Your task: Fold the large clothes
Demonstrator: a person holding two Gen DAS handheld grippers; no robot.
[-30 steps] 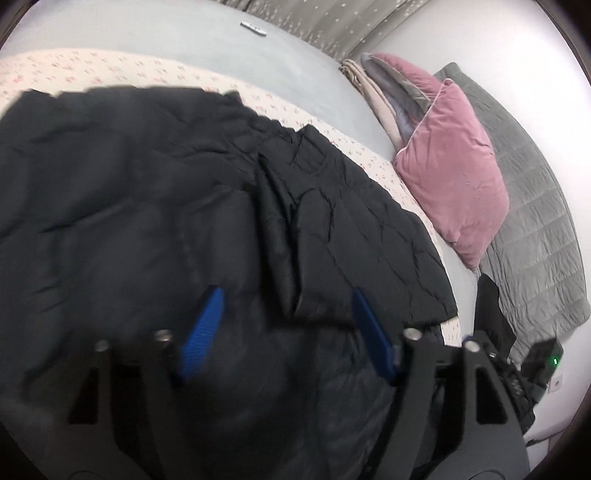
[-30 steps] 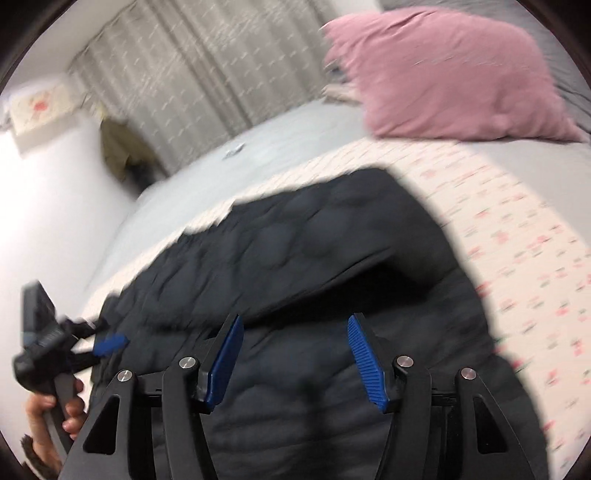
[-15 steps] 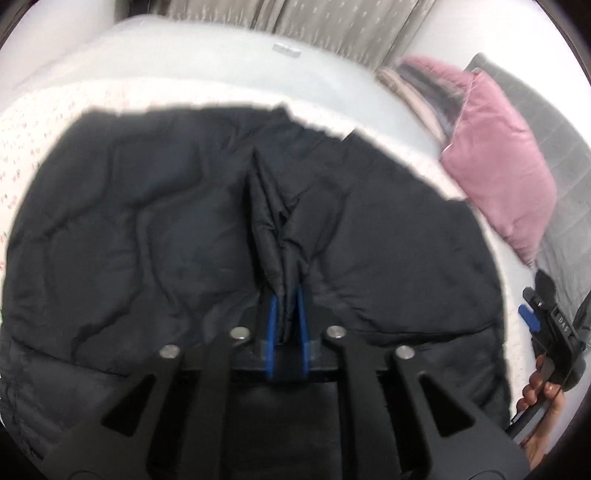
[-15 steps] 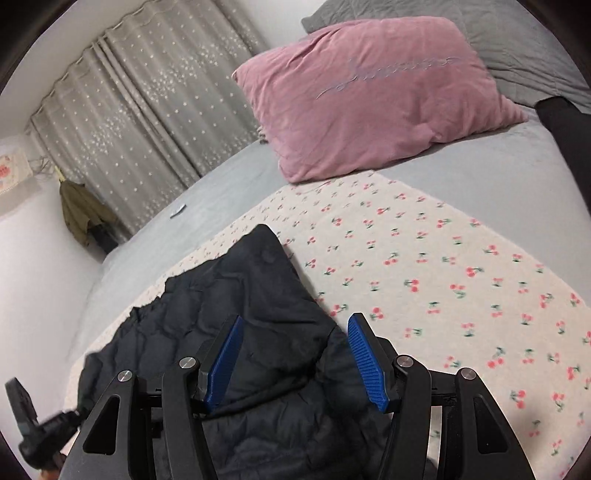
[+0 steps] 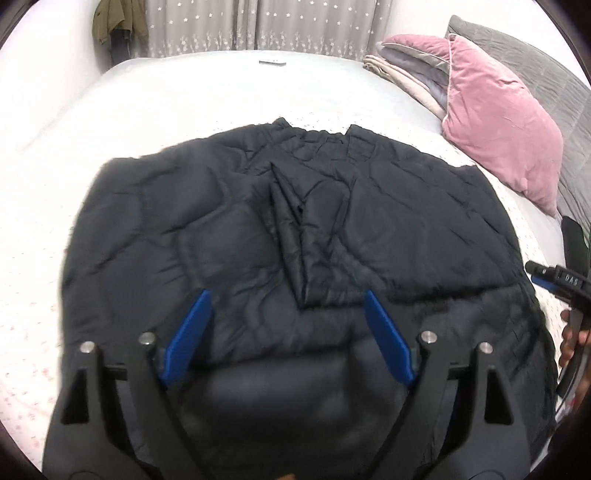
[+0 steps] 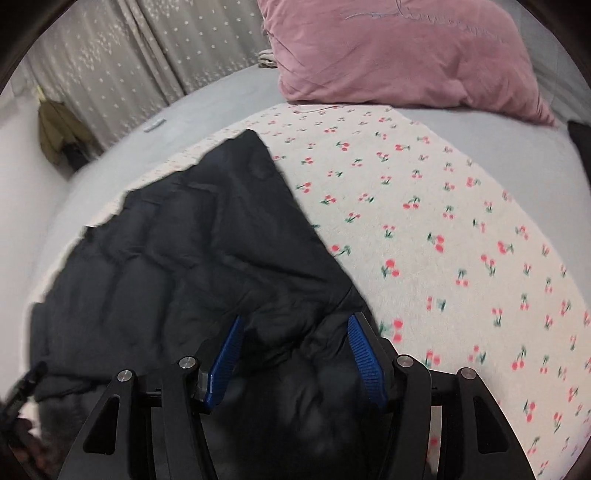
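A large black quilted jacket (image 5: 229,229) lies spread flat on the cherry-print sheet (image 6: 443,229), with a folded flap down its middle (image 5: 295,229). My left gripper (image 5: 288,332) is open and empty, hovering over the jacket's near edge. My right gripper (image 6: 295,350) is open, low over the jacket's right edge (image 6: 207,251), with black fabric between its blue pads (image 6: 364,354) but not pinched. It also shows at the right edge of the left wrist view (image 5: 554,280).
A pink pillow (image 5: 502,122) and folded blankets (image 5: 406,70) lie at the bed's head on the right. Grey curtains (image 5: 266,22) hang behind, and an olive coat (image 5: 118,22) hangs at far left. A small remote (image 5: 272,63) lies on the grey bedcover.
My left gripper was shut on the jacket's middle flap half a second ago; it has let go, opened and pulled back. My right gripper moved lower onto the jacket's right edge.
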